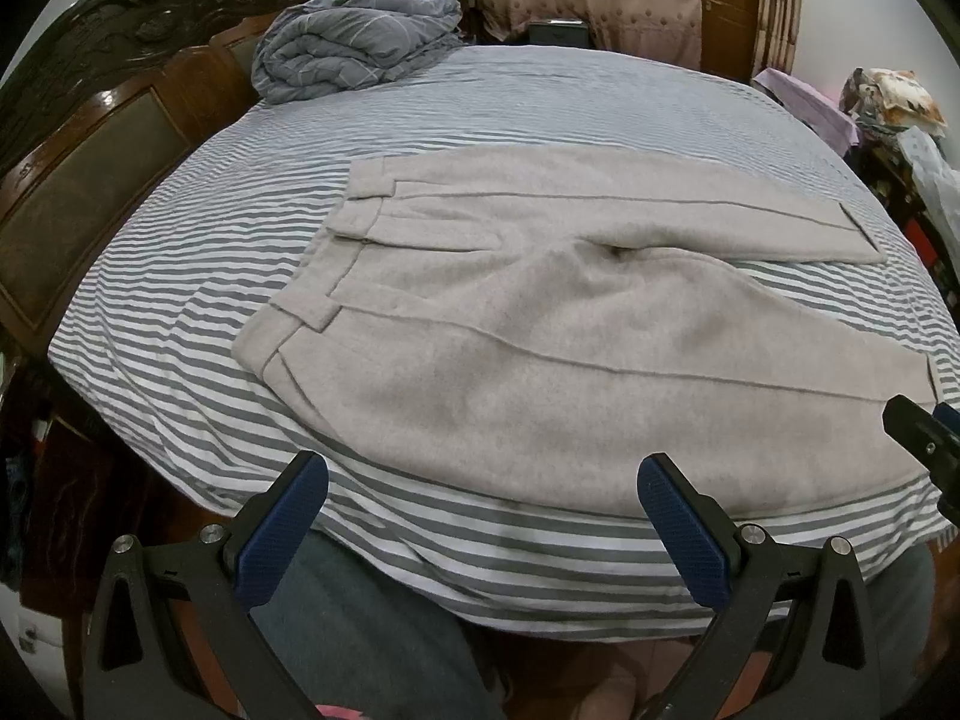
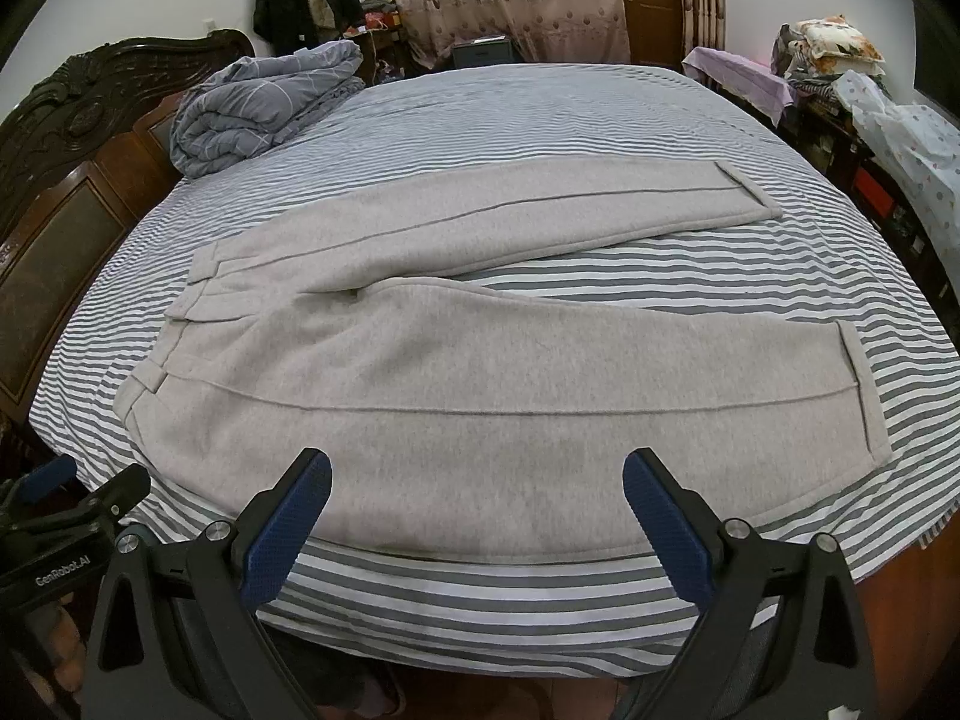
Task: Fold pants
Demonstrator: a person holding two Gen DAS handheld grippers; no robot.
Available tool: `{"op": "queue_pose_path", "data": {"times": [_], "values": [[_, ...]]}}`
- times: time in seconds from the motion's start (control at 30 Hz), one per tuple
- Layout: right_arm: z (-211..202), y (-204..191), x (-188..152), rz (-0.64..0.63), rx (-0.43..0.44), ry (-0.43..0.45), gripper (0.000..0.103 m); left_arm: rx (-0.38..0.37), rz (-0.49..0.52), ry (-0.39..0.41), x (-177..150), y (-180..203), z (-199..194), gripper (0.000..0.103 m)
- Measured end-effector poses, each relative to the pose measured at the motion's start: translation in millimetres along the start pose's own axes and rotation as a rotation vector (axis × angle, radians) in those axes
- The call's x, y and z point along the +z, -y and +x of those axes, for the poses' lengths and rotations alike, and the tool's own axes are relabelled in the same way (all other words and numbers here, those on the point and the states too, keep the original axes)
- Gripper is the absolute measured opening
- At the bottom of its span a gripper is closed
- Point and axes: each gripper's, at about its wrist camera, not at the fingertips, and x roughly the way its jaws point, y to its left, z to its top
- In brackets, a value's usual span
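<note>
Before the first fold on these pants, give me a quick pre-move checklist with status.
1. Pants laid out flat on the bed, legs spread apart: ok.
2. Left gripper open, holding nothing: ok.
3. Right gripper open, holding nothing: ok.
4. Both grippers at the near edge of the pants, not yet on the cloth: ok.
5. Folded blanket lies apart from the pants, by the headboard: ok.
6. Legs lined up one on the other: not ok, the far leg angles away from the near leg.
</note>
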Motion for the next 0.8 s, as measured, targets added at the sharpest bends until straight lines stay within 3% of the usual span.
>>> {"op": "queue_pose_path", "data": {"times": [0.57,0.8], "values": [[20,4,0,-0.006,0.034,-0.038,0.097,-0.011,0.000,0.010,22,-20,32,0.102],[31,8,10,0.008,0.099,-0.059,0.097,-0.047,-0.039,0.030,53,-51,43,0.102]]}}
